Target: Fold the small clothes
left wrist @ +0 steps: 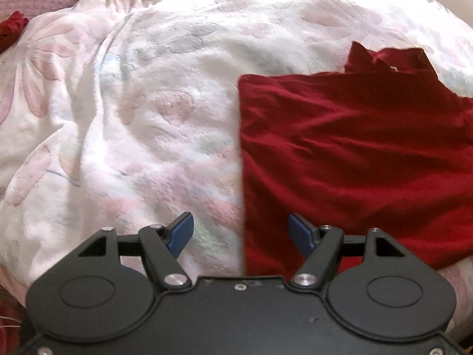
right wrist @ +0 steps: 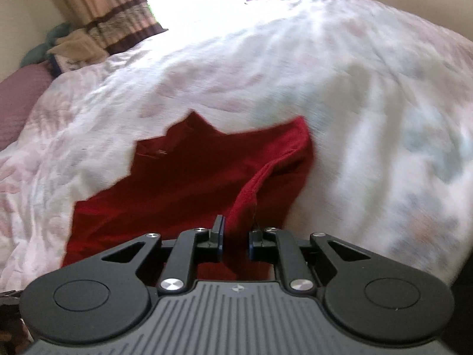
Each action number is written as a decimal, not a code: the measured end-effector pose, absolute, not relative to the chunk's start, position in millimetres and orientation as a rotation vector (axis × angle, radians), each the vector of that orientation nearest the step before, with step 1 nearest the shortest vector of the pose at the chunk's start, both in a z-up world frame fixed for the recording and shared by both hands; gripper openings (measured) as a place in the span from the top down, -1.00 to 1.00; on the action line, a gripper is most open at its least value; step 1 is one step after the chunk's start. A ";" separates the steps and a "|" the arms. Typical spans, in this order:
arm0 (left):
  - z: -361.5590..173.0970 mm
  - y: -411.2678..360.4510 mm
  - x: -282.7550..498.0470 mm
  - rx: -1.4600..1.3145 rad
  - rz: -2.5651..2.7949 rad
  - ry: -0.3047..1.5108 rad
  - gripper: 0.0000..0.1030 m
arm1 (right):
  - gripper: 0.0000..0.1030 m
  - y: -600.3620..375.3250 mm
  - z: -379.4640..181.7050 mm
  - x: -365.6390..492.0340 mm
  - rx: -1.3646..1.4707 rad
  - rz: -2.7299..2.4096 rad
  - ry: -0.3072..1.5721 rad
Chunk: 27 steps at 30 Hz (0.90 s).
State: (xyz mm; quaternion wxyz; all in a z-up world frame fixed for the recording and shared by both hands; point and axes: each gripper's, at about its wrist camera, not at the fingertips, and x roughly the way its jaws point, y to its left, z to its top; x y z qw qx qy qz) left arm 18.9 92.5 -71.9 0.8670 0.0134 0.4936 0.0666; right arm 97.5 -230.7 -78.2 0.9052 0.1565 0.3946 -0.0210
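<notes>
Mid-fold: the right gripper (right wrist: 235,238), jaws nearly closed, pinches a raised edge of the red garment (right wrist: 183,183) lying on the blanket (right wrist: 369,103), the left gripper (left wrist: 240,232) gapes empty at six o'clock; next, carry the edge across.

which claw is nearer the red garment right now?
Right. The right claw is shut on a raised fold of the red garment, cloth pinched between its fingers. The left claw hangs open over the garment's left edge, gripping nothing.
</notes>
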 end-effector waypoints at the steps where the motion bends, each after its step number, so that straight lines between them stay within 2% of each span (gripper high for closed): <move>1: -70.5 95.2 18.7 0.023 0.140 1.030 -0.41 | 0.71 -222.0 -74.3 102.2 0.316 -0.022 0.808; 21: -58.3 160.7 2.5 -0.062 0.219 1.013 -0.41 | 0.72 -52.7 -56.1 134.3 0.180 0.278 0.809; 23: -58.2 172.4 -3.4 -0.074 0.245 1.017 -0.41 | 0.76 -33.5 -61.5 131.6 0.163 0.321 0.822; 24: -58.8 178.4 -6.0 -0.080 0.259 1.021 -0.41 | 0.96 -22.4 -65.4 129.2 0.154 0.346 0.837; 27: -61.3 190.7 -11.8 -0.094 0.287 1.030 -0.41 | 1.00 8.4 -78.5 121.4 0.195 0.493 0.906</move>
